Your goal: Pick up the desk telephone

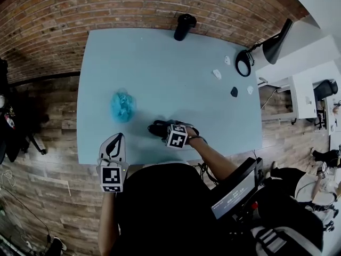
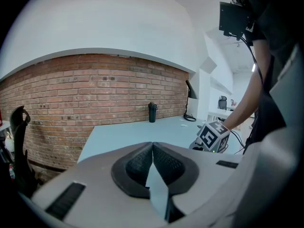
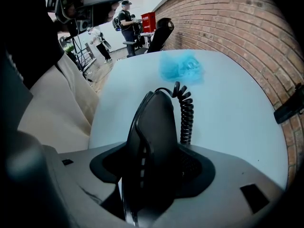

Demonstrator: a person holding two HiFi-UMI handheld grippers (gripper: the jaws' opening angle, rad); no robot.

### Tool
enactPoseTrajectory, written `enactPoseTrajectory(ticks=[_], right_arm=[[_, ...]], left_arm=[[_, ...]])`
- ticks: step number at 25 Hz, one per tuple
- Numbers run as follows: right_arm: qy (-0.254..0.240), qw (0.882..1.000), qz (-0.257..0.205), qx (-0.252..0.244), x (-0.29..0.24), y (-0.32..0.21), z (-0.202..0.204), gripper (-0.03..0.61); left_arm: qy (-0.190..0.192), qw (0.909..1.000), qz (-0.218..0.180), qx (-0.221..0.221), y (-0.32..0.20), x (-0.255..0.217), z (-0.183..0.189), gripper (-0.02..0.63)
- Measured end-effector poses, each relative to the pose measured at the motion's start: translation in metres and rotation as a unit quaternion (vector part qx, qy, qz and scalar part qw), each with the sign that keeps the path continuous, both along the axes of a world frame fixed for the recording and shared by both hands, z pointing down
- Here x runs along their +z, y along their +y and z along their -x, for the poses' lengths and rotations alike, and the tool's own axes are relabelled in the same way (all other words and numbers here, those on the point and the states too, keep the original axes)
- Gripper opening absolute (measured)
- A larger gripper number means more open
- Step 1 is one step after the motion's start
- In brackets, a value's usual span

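The right claw [image 3: 153, 167] is clamped on the telephone [image 3: 154, 127]: in the right gripper view its dark curved body fills the gap between both jaws, and the coiled cord [image 3: 186, 115] runs out beside it over the worktop [image 1: 176, 73]. The telephone is close to the near edge of the worktop, about at the middle of that edge; whether it touches the surface or is a little above it, I cannot tell. The left claw [image 2: 153, 160] has its jaws together with nothing between them, and it hangs beyond the near edge, by the near-left corner. I judge that the grasp is made and the lifting is the step in hand. The next move calls for a straight rise with a firm hold, and for care that the cord follows freely. A crumpled blue thing [image 1: 122, 105] lies near, toward the left edge, but apart. The middle of the worktop is open; a bottle [image 1: 184, 26] at the far edge and a lamp [image 1: 250, 57] near the right edge are well apart.
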State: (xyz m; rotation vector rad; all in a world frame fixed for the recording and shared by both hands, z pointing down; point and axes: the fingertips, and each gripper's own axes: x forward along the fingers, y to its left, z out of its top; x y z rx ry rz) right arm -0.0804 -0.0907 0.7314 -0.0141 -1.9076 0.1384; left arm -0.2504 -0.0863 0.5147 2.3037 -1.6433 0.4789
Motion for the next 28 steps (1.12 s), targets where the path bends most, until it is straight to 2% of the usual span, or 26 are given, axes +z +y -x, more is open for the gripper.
enactPoseTrajectory(ticks=[14, 19, 28], right_arm=[[-0.062, 0.997, 0.01, 0.036, -0.035, -0.011, 0.028, 0.296], [-0.1, 0.993, 0.031, 0.059, -0.051, -0.015, 0.039, 0.296], [-0.154, 0.983, 0.025, 0.099, -0.071, -0.023, 0.049, 0.296]], left_arm=[[-0.003, 0.9999, 0.003, 0.016, -0.006, 0.003, -0.008, 0.025], [-0.003, 0.9998, 0.004, 0.018, -0.006, 0.004, -0.011, 0.025], [-0.006, 0.9998, 0.002, 0.018, -0.006, 0.002, -0.011, 0.025]])
